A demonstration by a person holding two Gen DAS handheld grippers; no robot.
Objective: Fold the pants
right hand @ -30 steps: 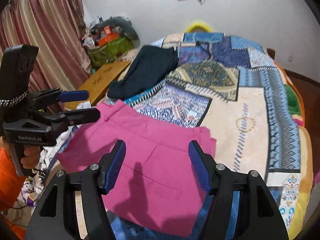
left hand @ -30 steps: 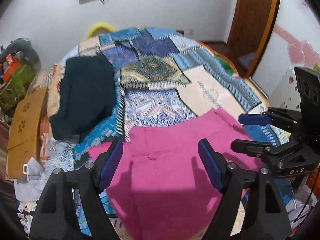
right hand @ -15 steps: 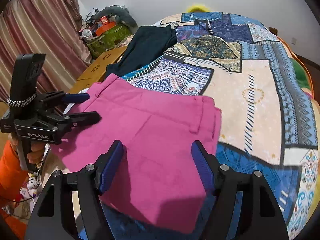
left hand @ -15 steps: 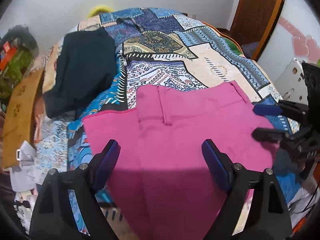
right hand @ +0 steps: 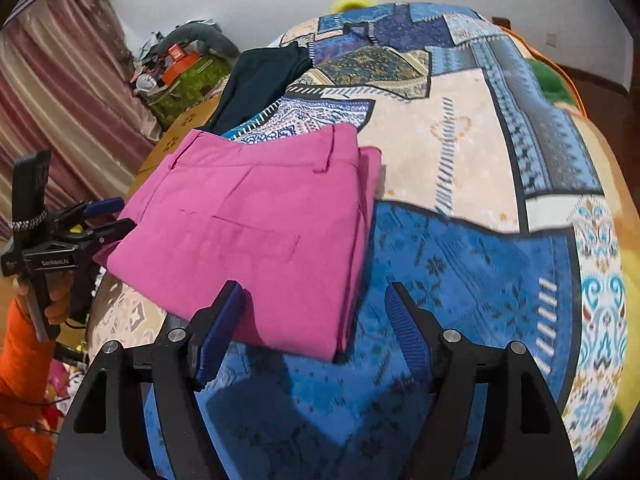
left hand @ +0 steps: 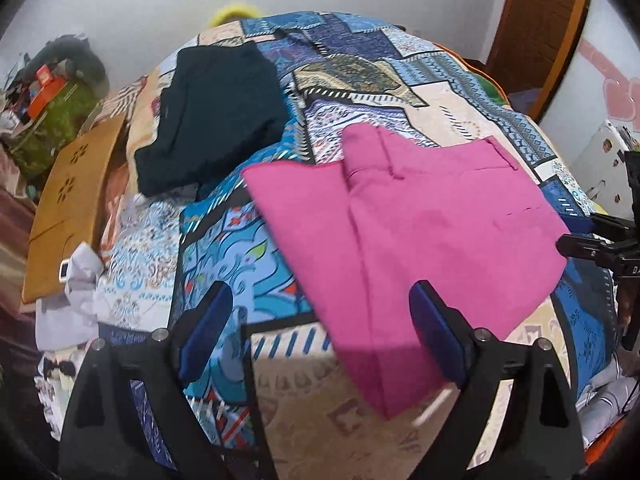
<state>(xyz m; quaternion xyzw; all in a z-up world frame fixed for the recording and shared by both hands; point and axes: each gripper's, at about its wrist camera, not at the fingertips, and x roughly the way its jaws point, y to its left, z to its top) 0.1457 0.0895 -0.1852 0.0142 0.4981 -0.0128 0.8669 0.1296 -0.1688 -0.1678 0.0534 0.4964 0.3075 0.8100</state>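
The pink pants (left hand: 420, 240) lie folded flat on the patchwork bedspread (left hand: 240, 248); they also show in the right wrist view (right hand: 256, 232), waistband at the far side. My left gripper (left hand: 320, 332) is open and empty, above the near left edge of the pants; it also shows at the left of the right wrist view (right hand: 108, 216). My right gripper (right hand: 314, 328) is open and empty, just in front of the pants' near right corner; it also shows at the right of the left wrist view (left hand: 576, 236).
A folded dark garment (left hand: 212, 112) lies on the bed's far left. A tan board (left hand: 68, 208) and a cluttered green bag (left hand: 48, 120) stand left of the bed. A wooden door (left hand: 536, 24) is at the far right. Curtains (right hand: 60, 92) hang at the left.
Both grippers have pulled back toward me and apart, away from the pants. The pants now lie in full view, further ahead of the fingers.
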